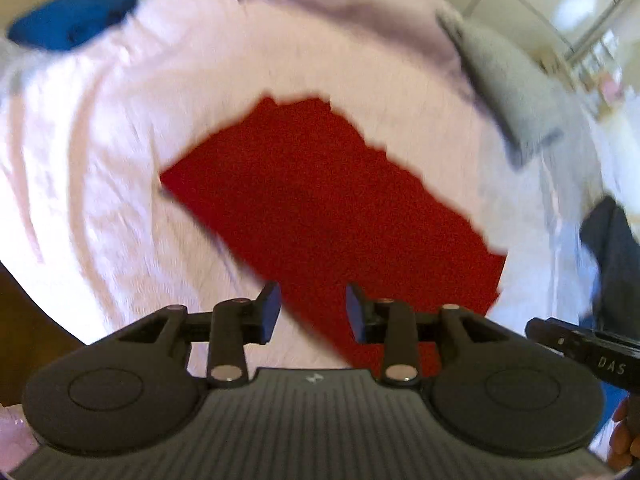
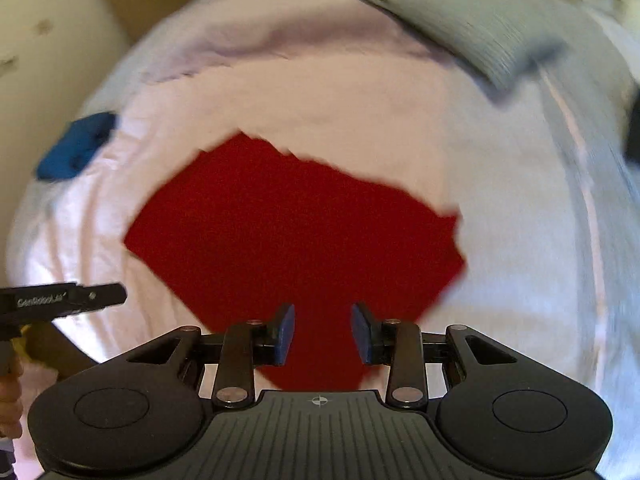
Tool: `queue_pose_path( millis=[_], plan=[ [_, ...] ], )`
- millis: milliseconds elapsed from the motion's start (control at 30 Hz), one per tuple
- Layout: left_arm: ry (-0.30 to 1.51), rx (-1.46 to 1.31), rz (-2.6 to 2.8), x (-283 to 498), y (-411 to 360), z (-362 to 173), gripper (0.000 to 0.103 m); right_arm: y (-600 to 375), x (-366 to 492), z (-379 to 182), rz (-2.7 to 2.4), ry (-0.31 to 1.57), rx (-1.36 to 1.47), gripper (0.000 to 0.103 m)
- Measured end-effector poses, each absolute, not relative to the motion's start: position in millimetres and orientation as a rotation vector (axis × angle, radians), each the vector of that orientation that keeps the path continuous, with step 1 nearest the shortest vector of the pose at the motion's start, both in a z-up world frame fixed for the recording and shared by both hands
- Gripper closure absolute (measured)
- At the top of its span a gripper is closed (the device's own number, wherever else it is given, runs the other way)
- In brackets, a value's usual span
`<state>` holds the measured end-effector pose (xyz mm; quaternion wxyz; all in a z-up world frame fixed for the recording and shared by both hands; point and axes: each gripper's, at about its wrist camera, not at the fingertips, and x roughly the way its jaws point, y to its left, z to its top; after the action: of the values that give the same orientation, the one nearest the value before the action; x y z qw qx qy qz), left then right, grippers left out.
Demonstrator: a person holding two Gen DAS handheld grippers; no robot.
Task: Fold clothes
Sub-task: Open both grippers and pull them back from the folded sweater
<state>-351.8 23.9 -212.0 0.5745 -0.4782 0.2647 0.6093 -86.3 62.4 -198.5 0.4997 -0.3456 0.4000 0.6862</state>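
Red fabric garment (image 1: 320,208), folded flat into a rough rectangle w/ a jagged far edge, lies in the middle of the bed, on a pale pink-white wrinkled bedsheet (image 1: 100,160). Both views are motion-blurred, so fabric detail is lost.

Left gripper (image 1: 313,312): black body, blue pads, jaws parted w/ nothing between them – released, above the garment's near edge, not touching it. Right gripper (image 2: 323,334): same build, jaws also parted and empty, hanging over the garment's near corner, apart from the cloth.

Each gripper shows at the edge of the other's view: in the left wrist view at lower right, in the right wrist view at lower left, w/ part of a hand (image 2: 10,396) under it.

Other things on the bed: a blue folded cloth (image 1: 72,20) near the far left edge, well apart from the red garment; a grey ribbed folded cloth (image 1: 508,84) at far right, also apart. A dark item (image 1: 612,256) sits at the right edge of the bed; can't tell what it is.
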Motion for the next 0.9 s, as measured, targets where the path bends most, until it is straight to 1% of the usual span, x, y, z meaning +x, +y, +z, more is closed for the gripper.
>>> queue_pose_path(
  millis=[133,233,333,400,500,700,900],
  plan=[
    [0.58,-1.171,1.611,-323.6,13.0,-192.7,0.071,84.3,-73.1,-196.2,1.783,0.953,-0.948,0.066],
    [0.508,-1.231,1.791,-283.9,-16.8,-179.8,0.071,90.4,-41.9,-192.9,1.92,0.957,-1.025,0.066],
    [0.384,-1.343,1.913,-239.7,-51.9,-158.2,0.071,86.7,-4.9,-173.6,2.044,0.873,-1.111,0.066],
    [0.351,-1.343,1.91,-202.1,-67.2,-143.3,0.068,86.7,22.4,-160.2,2.109,0.834,-1.124,0.066],
    [0.349,-1.305,1.949,-151.3,-80.1,-129.8,0.066,91.8,56.1,-153.1,2.165,0.838,-1.124,0.066],
    [0.32,-1.401,1.969,-84.0,-97.6,-146.2,0.066,89.2,93.8,-152.7,2.223,0.835,-1.215,0.066],
    [0.323,-1.467,2.007,-52.4,-99.5,-164.3,0.066,100.2,111.1,-172.7,2.232,0.817,-1.321,0.066]
  ],
)
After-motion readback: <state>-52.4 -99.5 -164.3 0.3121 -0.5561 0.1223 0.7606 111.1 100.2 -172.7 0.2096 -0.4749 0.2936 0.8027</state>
